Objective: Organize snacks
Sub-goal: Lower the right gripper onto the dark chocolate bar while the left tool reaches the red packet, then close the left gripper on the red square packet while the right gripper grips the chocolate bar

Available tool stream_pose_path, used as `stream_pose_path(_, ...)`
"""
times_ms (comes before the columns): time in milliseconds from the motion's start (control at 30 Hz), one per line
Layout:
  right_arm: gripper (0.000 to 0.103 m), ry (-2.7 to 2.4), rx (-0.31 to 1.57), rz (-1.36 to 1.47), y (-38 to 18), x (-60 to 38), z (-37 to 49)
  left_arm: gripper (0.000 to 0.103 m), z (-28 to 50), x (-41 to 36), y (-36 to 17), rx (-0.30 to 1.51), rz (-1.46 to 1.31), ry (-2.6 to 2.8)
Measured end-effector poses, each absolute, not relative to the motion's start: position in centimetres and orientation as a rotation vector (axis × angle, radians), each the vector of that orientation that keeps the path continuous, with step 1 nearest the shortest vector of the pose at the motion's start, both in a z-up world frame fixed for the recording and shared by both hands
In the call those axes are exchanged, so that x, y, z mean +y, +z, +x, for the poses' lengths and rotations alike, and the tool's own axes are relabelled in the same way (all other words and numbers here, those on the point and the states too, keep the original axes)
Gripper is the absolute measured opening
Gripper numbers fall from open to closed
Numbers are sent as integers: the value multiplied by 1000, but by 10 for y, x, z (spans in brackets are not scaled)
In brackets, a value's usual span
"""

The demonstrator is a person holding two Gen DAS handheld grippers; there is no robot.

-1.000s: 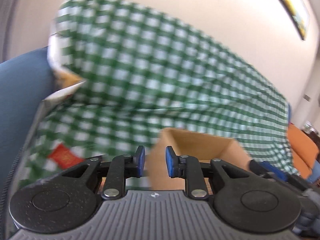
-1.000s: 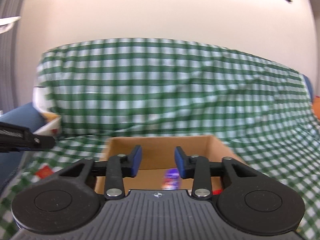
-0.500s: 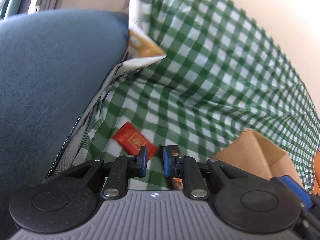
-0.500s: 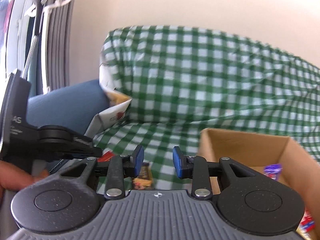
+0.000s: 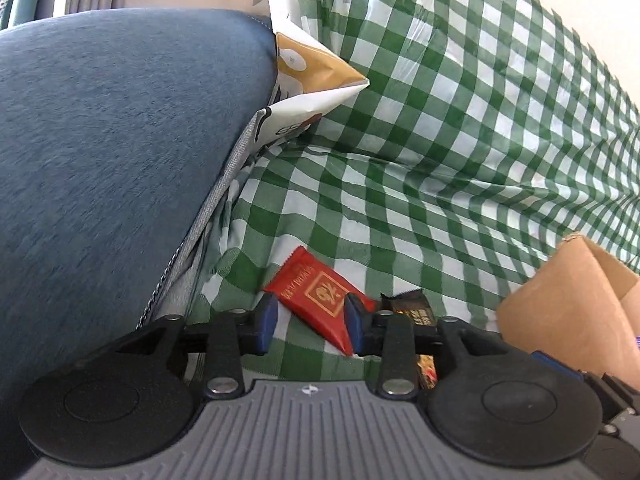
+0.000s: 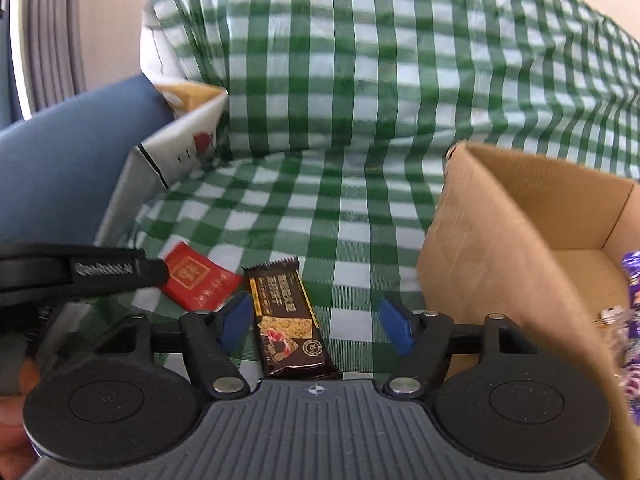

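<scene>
A red snack packet (image 5: 320,295) lies on the green checked cloth (image 5: 420,184), and my left gripper (image 5: 310,326) hovers just over it, jaws opening, the packet showing between the blue pads untouched. Beside it lies a dark brown snack bar (image 6: 286,318). My right gripper (image 6: 316,324) sits above that bar with its jaws opening wide and the pads clear of it. The red packet (image 6: 196,280) also shows in the right wrist view, partly behind the left gripper's black body (image 6: 80,274). A cardboard box (image 6: 500,248) stands to the right with purple-wrapped snacks (image 6: 632,320) inside.
A blue sofa armrest (image 5: 108,152) rises on the left. A white and tan printed bag (image 5: 312,76) leans in the corner between armrest and backrest. The checked cloth covers seat and backrest. A person's hand (image 6: 16,408) shows at the lower left edge.
Both grippers swung left from the box and came down over the seat. Each set of jaws has widened, the left over the red packet, the right over the brown bar.
</scene>
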State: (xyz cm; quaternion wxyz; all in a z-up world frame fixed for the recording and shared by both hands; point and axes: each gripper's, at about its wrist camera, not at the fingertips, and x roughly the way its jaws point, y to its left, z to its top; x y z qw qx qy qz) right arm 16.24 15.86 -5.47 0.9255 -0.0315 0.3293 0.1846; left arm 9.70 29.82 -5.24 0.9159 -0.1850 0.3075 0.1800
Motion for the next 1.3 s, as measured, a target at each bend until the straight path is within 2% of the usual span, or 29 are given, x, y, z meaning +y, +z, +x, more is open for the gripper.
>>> stream_pose_path(167,74,398,748,-72,-80,162,174,54,111,301,-58,636,-365,381)
stream_pose_path(267,68,420,790,-74,-90,161,178,63,118,300,-59,636,-337,384)
stream_pose_path(333,52,436,798,-67,-92,159,177,72,123,300,-61,637,-322,389)
stream_pose_path(367,51,440,790,-76,-92,159,175,79,125,300,-62,642,-316,393)
stream_pose_path(400,44,440,774,-86,-91,160,173,83,127,299,-63,648,-309,401)
stream_pose_path(500,39,424,736,-86,-83,156,168,85,135,297,-67,665,-287,408)
stream_pose_path(533,26,411,731,-85,-80,155,166,85,138,296,-68,668,-276,410)
stream_pose_path(600,11,368,731,-88,-77,152,162,92,143,293,-69,672,-245,410)
stream_pose_path(767,12,310,747,-109,-77,148,157,95,156,281,-79,725,-141,414)
stream_pose_path(800,21,301,756,-102,-79,147,159,95,157,280,-81,737,-129,412)
stream_pose_path(833,39,285,756,-102,-80,145,162,95,160,278,-84,752,-119,408)
stream_pose_path(900,53,271,747,-101,-82,144,166,95,163,276,-90,775,-105,395)
stream_pose_path(933,55,286,750,-101,-83,145,170,95,164,275,-92,784,-94,393)
stream_pose_path(1167,54,316,798,-114,-96,150,180,93,166,274,-95,792,-87,383)
stream_pose_path(1233,41,337,802,-101,-95,150,180,87,166,273,-94,787,-83,378)
stream_pose_path(1300,41,352,793,-105,-93,152,178,82,166,274,-93,785,-86,384)
